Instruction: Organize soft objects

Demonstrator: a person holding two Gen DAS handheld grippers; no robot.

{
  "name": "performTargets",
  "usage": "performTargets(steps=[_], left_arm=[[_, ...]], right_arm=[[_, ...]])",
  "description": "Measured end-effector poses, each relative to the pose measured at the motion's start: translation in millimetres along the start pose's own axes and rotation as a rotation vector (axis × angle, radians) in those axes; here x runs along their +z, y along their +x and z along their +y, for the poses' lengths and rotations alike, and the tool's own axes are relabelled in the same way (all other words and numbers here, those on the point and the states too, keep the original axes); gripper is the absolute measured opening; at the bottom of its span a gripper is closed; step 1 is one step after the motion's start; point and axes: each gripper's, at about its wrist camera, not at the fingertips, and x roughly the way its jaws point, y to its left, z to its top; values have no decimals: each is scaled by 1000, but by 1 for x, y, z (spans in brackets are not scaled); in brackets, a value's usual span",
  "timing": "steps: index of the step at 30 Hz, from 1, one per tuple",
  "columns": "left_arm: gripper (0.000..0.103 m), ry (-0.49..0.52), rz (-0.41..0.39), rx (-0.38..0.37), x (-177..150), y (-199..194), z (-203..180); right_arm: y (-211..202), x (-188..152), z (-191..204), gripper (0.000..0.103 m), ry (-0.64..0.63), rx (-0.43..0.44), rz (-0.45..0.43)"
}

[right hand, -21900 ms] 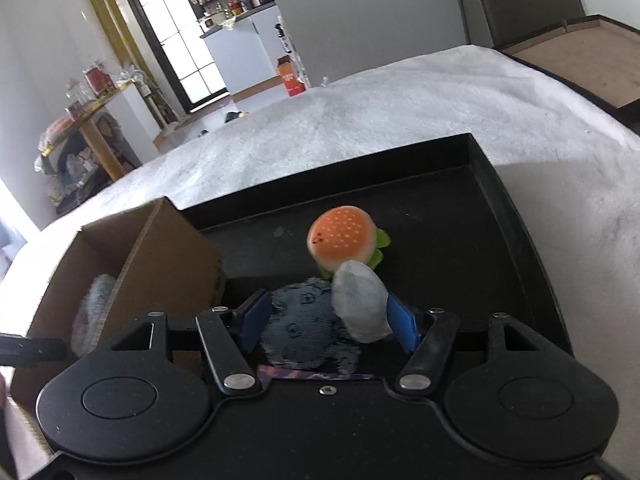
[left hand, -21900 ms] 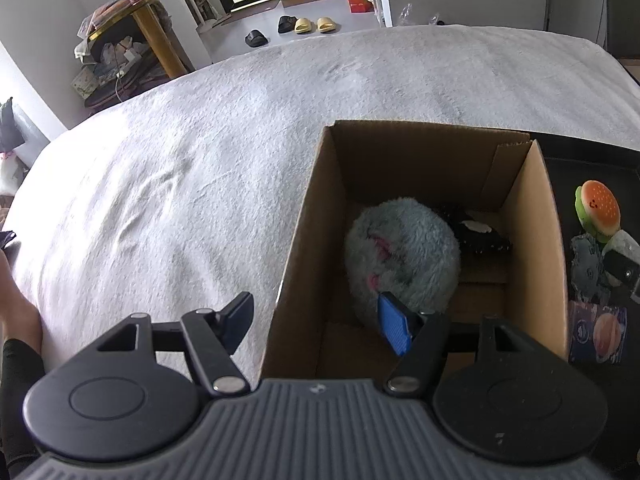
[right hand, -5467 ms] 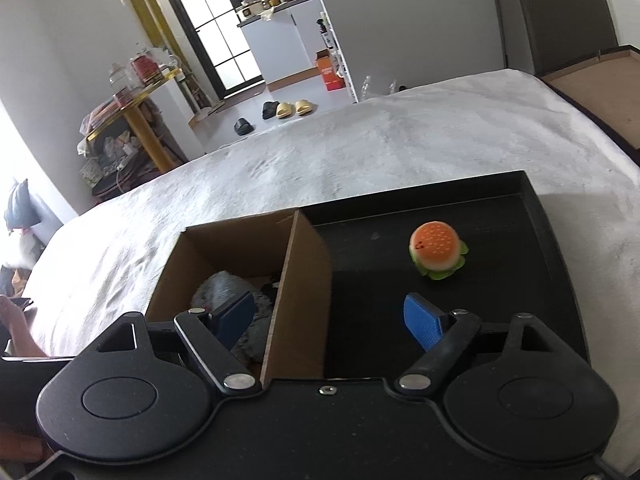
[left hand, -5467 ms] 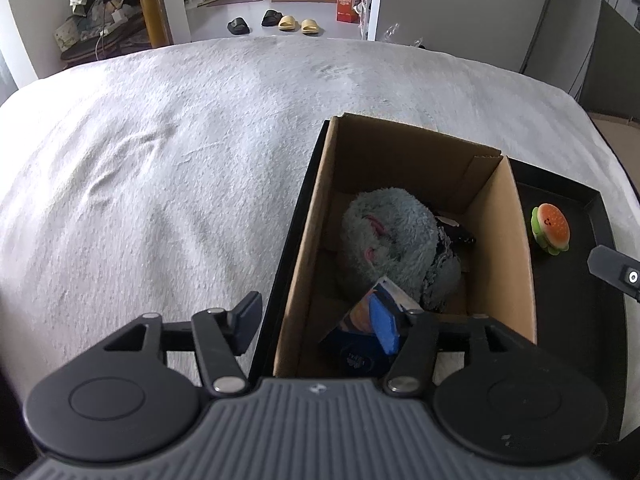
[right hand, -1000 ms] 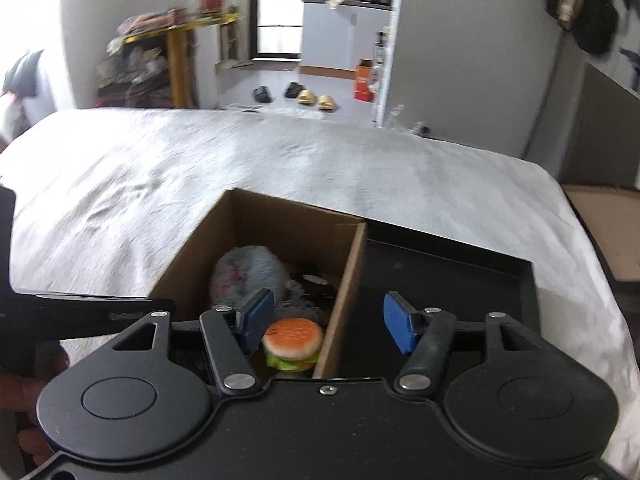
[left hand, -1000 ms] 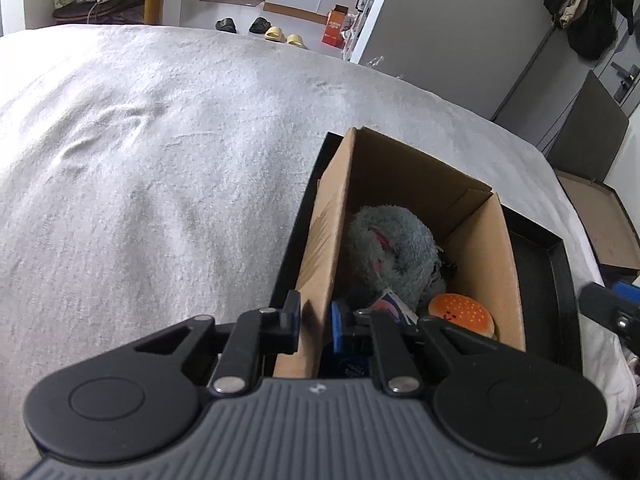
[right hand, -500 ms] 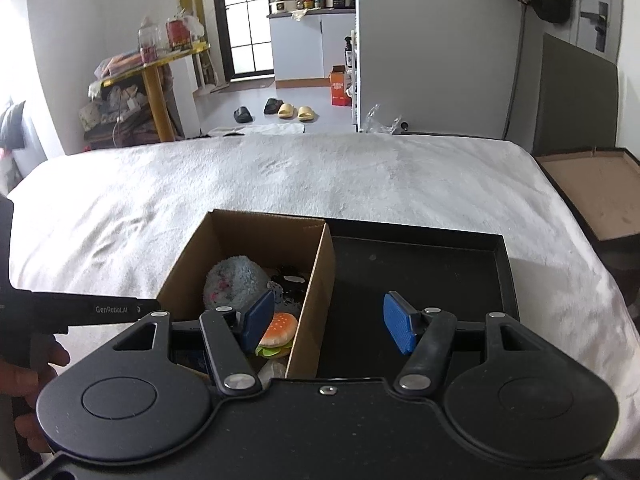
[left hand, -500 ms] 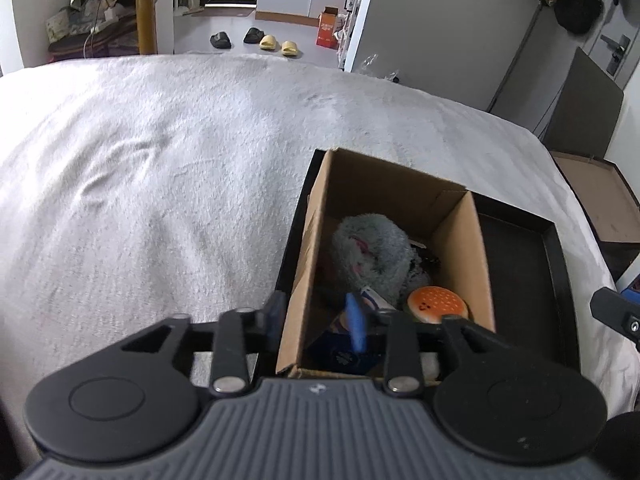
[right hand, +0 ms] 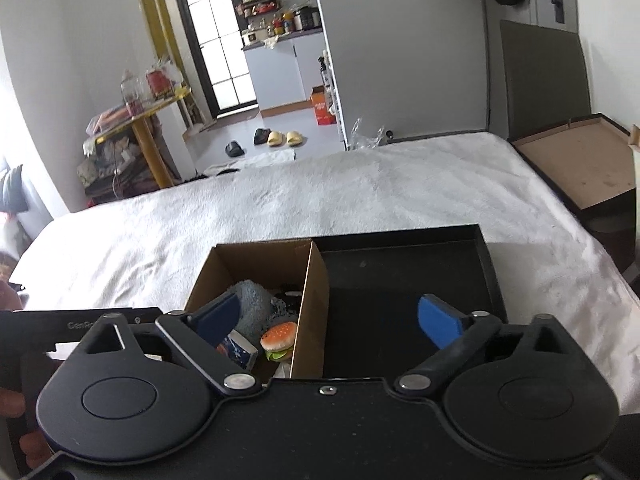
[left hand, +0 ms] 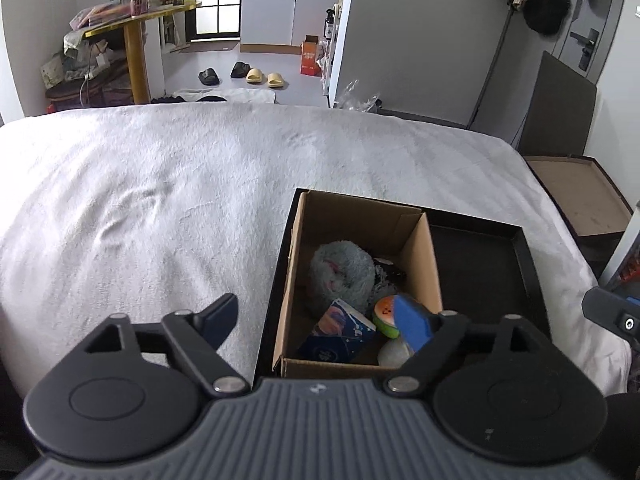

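Now both grippers' fingers opening, nothing between; burger toy [right hand: 279,340] in cardboard box [left hand: 434,264], below left fingers [left hand: 412,322].

Layout of box, tray and contents on the bed.
The cardboard box [left hand: 418,252] stands in the left part of the tray [left hand: 524,256], which lies on the bed [left hand: 160,200]; inside, the plush ball [left hand: 340,274] sits behind the burger toy [left hand: 384,314], with the packet [left hand: 342,330] left of the burger.

The left gripper's finger [left hand: 414,322] hides part of the burger toy [left hand: 385,312] in the box [left hand: 434,276].
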Motion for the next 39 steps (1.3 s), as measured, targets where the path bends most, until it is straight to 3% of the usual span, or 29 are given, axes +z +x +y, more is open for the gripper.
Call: performTargets(steps=[2,14,39], left_arm=[[89,4,-2,-3,0,-7,-3],[102,42,-2,-25,-6,-50,-16],[102,126,-44,-65,-40,-131,-38]], right_arm=[[-6,1,-2,103,15,2,-7],[-44,1,-9,103,61,45,5],[-115,-11,-18,103,59,14,-18]])
